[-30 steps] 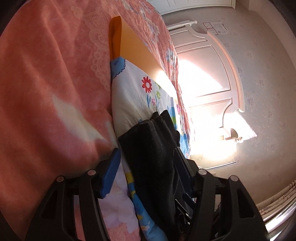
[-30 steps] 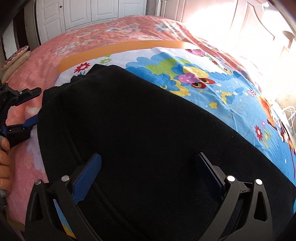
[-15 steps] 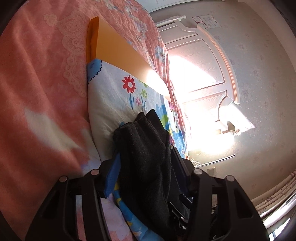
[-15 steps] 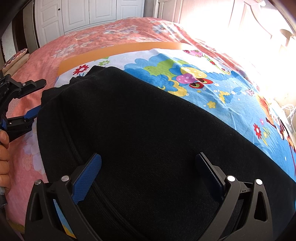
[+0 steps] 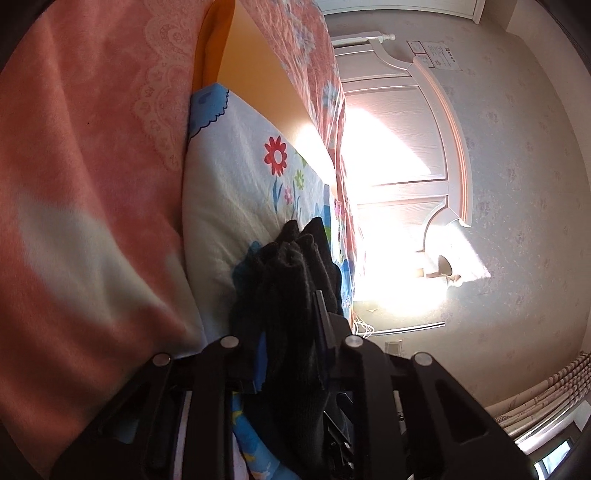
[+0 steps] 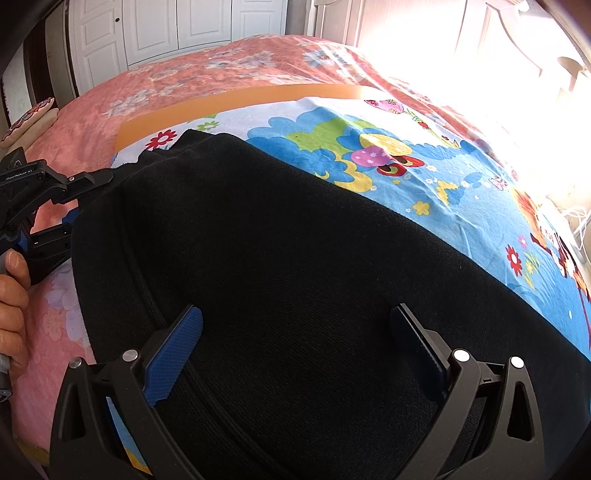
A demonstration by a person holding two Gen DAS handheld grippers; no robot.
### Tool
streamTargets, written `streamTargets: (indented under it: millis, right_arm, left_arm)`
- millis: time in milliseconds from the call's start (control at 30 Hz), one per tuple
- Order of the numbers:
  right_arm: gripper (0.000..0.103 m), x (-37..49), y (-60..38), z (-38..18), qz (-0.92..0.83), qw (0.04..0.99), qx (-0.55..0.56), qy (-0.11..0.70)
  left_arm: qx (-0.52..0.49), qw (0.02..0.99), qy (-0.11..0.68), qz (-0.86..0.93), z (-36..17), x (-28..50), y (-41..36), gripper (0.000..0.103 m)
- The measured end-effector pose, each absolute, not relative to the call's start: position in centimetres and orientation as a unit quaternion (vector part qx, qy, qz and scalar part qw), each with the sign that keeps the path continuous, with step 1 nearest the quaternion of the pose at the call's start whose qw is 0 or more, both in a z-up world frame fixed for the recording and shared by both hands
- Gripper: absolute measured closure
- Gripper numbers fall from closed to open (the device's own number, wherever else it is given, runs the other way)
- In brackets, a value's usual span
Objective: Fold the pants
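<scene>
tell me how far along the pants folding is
Done: the black pants lie spread on the cartoon-print sheet.
In hand: the left gripper has just been closing its jaws on a bunched edge of the fabric.
Left: the right gripper hovers open over the cloth, gripping nothing; no finished fold shows.

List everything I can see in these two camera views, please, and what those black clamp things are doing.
pants: one pair, black, spread on the cartoon sheet
cartoon sheet: one, blue and white with flowers, on the bed
orange mat: one, under the sheet's far edge
bedspread: one, pink floral
small cushion: one, patterned, far left
cupboard doors: white, behind the bed
left gripper: black with blue pads, jaws just closing, clamped on the pants' bunched edge
right gripper: black with blue pads, open over the pants
hand: one, holding the left gripper's handle
</scene>
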State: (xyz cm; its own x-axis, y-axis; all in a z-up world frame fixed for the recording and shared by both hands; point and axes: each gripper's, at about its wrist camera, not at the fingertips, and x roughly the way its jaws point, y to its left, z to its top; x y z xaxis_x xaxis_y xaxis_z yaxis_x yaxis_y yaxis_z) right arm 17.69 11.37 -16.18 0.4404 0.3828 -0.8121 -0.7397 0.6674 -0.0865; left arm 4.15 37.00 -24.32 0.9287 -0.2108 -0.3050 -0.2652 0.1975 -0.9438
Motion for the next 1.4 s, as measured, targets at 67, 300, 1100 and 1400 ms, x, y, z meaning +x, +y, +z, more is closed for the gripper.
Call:
streamTargets:
  millis: [67, 300, 1100, 1400]
  right_arm:
    - [0.005, 17.7, 11.4, -16.2, 0.342, 0.819, -0.221, 0.403]
    - [0.005, 17.6, 11.3, -16.2, 0.342, 0.820, -0.221, 0.403]
    - [0.005, 26.1, -12.0, -12.7, 0.422, 0.630, 0.338, 0.558]
    - [0.005, 26.9, -15.3, -15.1, 0.466, 0.558, 0.415, 0.547]
  left_arm:
    - [-0.634, 0.751, 0.185, 0.018, -24.3, 3.8, 36.9, 0.082]
    - [-0.662, 0.728, 0.177, 0.011, -25.1, 3.0, 37.0, 0.061]
    - [0.148, 0.947, 0.268, 0.096, -4.3, 10.3, 5.1, 0.091]
    - [0.341, 0.896, 0.282, 0.038, -13.5, 10.7, -9.9, 0.091]
